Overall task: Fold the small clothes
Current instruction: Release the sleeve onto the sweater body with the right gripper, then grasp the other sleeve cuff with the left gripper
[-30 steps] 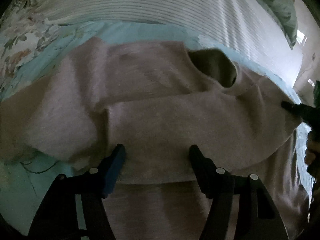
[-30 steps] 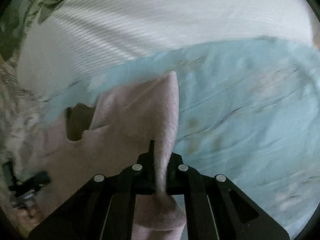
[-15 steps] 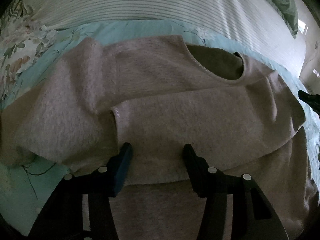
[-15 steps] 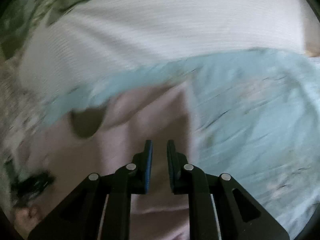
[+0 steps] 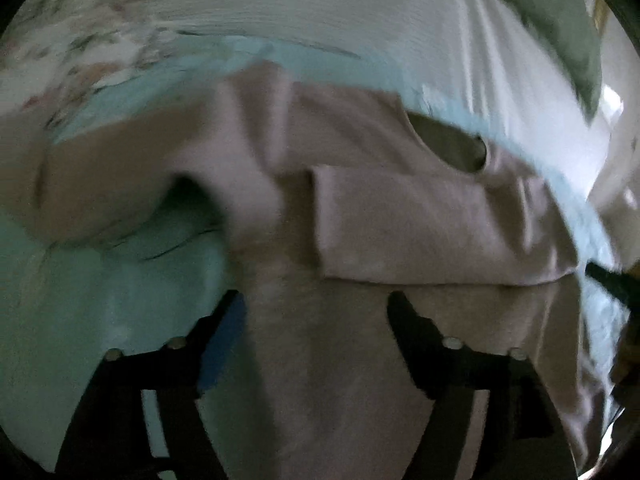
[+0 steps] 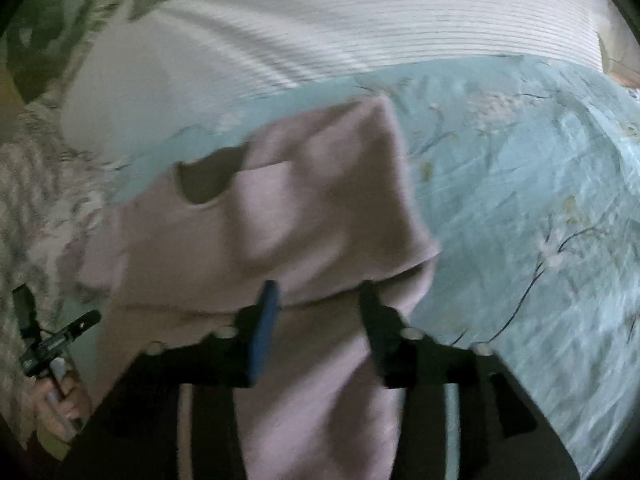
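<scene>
A pale pink sweater [image 5: 360, 208] lies flat on a light blue floral bedsheet [image 5: 100, 300]; it also shows in the right wrist view [image 6: 312, 224]. Its right sleeve [image 5: 420, 224] is folded across the chest below the neck opening [image 5: 448, 144]. The left sleeve [image 5: 100, 184] still spreads out to the left. My left gripper [image 5: 316, 312] is open and empty above the sweater's lower body. My right gripper [image 6: 316, 300] is open and empty over the folded sleeve's lower edge, at the sweater's right side.
A white ribbed blanket [image 6: 320, 36] lies across the far side of the bed, with a green pillow [image 5: 560, 28] behind it. The sheet [image 6: 540, 200] stretches out to the right of the sweater. The left gripper and hand [image 6: 52, 352] show at the right wrist view's left edge.
My right gripper let go of the sleeve, which now lies folded across the chest, and opened wide. My left gripper drew back toward the sweater's lower body and shifted left.
</scene>
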A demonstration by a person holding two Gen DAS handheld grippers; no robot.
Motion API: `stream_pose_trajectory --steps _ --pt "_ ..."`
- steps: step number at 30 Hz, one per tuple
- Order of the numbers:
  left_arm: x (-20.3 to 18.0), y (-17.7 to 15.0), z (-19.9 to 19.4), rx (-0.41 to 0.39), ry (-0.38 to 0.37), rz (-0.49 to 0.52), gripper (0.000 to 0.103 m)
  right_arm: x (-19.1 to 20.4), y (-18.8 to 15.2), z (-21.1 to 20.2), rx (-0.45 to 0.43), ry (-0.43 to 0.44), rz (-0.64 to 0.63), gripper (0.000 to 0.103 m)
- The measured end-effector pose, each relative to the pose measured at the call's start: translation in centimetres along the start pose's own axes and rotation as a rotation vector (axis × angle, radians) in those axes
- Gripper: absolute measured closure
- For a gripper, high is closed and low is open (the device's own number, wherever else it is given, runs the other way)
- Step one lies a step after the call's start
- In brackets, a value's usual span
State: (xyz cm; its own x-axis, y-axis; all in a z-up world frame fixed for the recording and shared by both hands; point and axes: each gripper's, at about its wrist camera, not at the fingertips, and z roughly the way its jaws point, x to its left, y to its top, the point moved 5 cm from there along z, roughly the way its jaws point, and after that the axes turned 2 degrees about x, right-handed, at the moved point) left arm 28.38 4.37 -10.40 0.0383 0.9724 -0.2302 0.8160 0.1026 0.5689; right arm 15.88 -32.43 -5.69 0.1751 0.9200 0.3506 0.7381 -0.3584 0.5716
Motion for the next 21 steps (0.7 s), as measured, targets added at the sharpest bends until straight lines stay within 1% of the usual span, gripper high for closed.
stream_pose_trajectory --steps 2,4,7,8,10,14,17,19,21 --pt "2.2 -0.1 -1.7 -0.03 0.02 -0.048 0.022 1.4 -1.0 -0.3 0.011 0.041 0.003 0.054" --pt "4.5 0.1 -2.8 -0.048 0.074 -0.082 0.021 2.7 -1.6 0.3 0.027 0.068 0.003 0.053" --pt "8.6 1.2 -4.1 -0.073 0.186 -0.112 0.017 4.6 -3.5 0.1 0.047 0.099 -0.005 0.053" --pt "10.6 2.0 -4.3 -0.072 0.233 -0.135 0.017 5.3 -3.9 0.2 0.053 0.112 -0.008 0.053" --pt "13.3 3.1 -4.3 -0.078 0.277 -0.177 0.017 6.2 -4.4 0.2 0.062 0.128 -0.014 0.052" --pt "20.7 5.7 -3.6 -0.097 0.394 -0.317 0.017 8.0 -5.7 0.6 0.09 0.153 -0.034 0.05" --pt "25.1 7.3 -2.8 -0.109 0.425 -0.39 0.017 8.9 -6.3 0.8 0.109 0.158 -0.046 0.049" --pt "27.8 8.6 -1.9 -0.102 0.391 -0.447 0.017 9.0 -6.6 0.9 0.117 0.156 -0.043 0.049" --pt "29.3 9.6 -1.4 -0.107 0.356 -0.468 0.017 8.9 -6.8 1.2 0.129 0.152 -0.035 0.049"
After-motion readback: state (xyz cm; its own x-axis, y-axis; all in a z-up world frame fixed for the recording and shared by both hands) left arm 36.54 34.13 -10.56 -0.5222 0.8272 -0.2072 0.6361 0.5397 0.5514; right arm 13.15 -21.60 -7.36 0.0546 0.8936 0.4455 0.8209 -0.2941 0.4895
